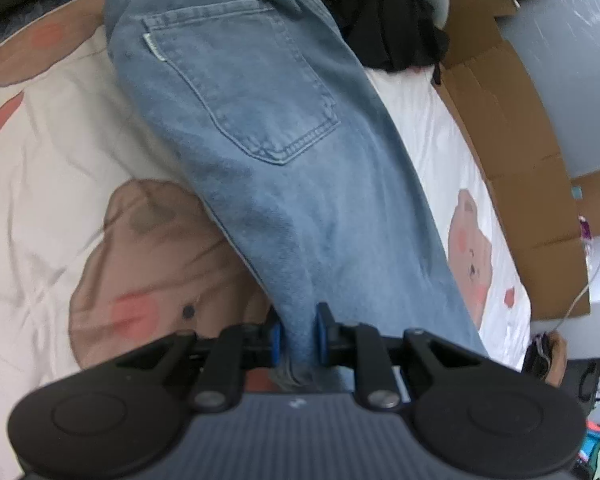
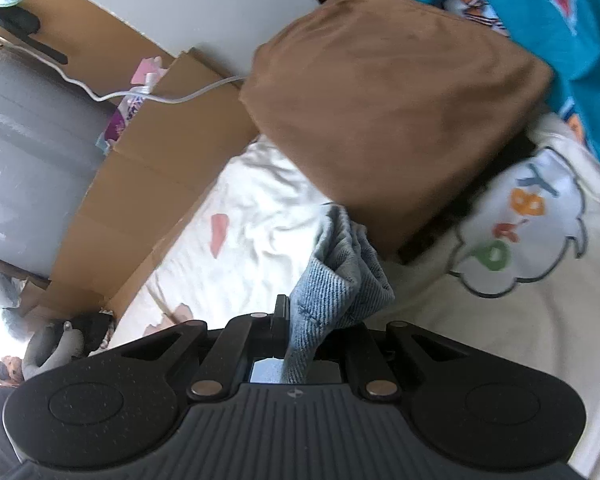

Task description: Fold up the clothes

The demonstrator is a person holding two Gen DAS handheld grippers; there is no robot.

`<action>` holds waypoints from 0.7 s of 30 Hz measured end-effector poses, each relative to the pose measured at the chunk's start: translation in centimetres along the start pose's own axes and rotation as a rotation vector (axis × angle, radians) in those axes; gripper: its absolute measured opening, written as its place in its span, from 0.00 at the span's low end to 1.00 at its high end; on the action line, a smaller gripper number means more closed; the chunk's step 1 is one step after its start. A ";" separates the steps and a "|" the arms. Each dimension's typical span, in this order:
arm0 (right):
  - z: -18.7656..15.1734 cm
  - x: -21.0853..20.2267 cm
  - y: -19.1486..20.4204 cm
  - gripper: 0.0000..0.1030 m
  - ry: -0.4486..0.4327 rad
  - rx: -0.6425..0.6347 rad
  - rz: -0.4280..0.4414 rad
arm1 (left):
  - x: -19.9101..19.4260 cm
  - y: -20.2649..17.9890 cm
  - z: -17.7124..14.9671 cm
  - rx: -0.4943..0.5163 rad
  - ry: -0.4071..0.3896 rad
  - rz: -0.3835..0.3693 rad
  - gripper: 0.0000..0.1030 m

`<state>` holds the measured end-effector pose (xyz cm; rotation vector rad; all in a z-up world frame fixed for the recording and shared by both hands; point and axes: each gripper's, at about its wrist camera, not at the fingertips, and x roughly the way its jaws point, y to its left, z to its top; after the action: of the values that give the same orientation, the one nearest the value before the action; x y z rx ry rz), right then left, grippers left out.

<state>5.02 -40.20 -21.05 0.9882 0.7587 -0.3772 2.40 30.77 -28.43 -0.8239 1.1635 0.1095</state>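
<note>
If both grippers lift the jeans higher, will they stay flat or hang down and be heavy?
The jeans will probably sag: the denim already bunches where the left gripper pinches it. They likely feel fairly heavy, since the cloth looks thick. Slipping seems unlikely, because the right gripper holds a folded wad.

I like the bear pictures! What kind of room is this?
Probably a bedroom: jeans lie on a bedsheet printed with bears, more clothes are piled on it, and cardboard boxes stand beside.
</note>
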 end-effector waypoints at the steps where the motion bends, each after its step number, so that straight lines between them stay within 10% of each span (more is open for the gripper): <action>1: -0.1 -0.3 -0.6 0.04 -0.003 0.005 0.000 | 0.1 -0.1 -0.2 0.007 0.003 0.002 0.17; 21: -4.8 -4.6 -12.3 0.04 0.033 0.013 -0.052 | -0.8 -1.1 -4.4 0.144 0.061 0.098 0.17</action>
<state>-7.49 -42.69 -26.79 0.9906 0.8137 -0.4121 -0.84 27.51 -27.80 -0.6470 1.2548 0.0806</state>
